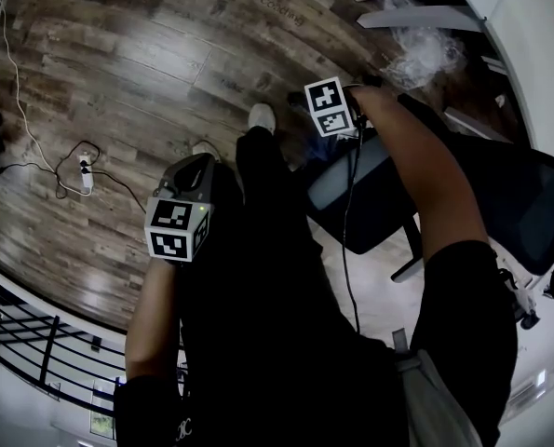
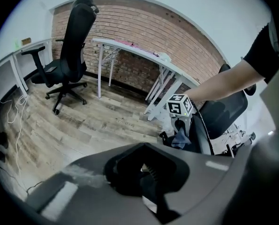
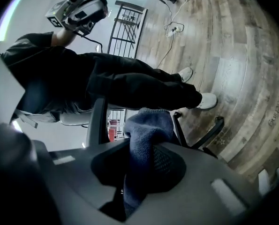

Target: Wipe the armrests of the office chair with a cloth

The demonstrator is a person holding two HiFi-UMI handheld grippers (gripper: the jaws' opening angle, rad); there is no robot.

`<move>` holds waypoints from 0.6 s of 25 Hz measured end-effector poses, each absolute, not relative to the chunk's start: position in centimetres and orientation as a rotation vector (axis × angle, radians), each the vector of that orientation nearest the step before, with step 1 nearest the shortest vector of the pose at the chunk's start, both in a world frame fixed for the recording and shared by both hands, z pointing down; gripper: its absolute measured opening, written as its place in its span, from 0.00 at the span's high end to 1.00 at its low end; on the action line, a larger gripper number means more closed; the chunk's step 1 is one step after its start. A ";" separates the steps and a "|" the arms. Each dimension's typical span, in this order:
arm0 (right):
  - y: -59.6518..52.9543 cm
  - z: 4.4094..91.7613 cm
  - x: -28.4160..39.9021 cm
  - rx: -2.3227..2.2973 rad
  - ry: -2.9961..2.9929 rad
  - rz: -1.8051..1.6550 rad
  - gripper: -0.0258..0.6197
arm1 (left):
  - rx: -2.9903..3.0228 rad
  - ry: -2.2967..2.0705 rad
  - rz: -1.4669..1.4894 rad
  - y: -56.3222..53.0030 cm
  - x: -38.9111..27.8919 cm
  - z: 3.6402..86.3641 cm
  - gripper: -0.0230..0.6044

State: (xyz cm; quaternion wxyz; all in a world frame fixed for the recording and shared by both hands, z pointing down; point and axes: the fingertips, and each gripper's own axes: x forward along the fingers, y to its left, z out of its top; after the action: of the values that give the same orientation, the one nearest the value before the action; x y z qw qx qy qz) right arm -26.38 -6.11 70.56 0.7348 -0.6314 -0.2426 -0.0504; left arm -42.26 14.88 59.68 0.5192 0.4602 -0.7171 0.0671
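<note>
A black office chair (image 1: 365, 194) stands at the right in the head view, its mesh back (image 1: 528, 203) further right. My right gripper (image 1: 331, 108) reaches out over the chair's front side. It is shut on a blue cloth (image 3: 146, 125), which bunches up out of the jaws (image 3: 144, 158) above a dark chair bar (image 3: 98, 121). From the left gripper view the cloth (image 2: 180, 138) hangs below the marker cube (image 2: 179, 106) against the chair (image 2: 214, 121). The left gripper (image 1: 179, 217) is held by my body, away from the chair, with nothing in it (image 2: 144, 172). The armrest itself is hard to make out.
A power strip with white cables (image 1: 84, 173) lies on the wood floor at the left. A black railing (image 1: 34, 343) runs along the lower left. A white folding table (image 2: 144, 55) and a second black chair (image 2: 69, 55) stand by the brick wall.
</note>
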 end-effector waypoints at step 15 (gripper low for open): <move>-6.4 78.9 -25.7 -1.412 -0.575 -0.329 0.85 | 1.088 -1.667 0.142 14.0 -40.8 62.1 0.95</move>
State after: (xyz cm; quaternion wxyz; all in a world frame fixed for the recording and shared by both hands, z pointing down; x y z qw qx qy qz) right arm -25.74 -6.44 78.91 0.7111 -0.6364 -0.2593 -0.1484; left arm -40.77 14.04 62.07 0.5422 0.4581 -0.7018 0.0598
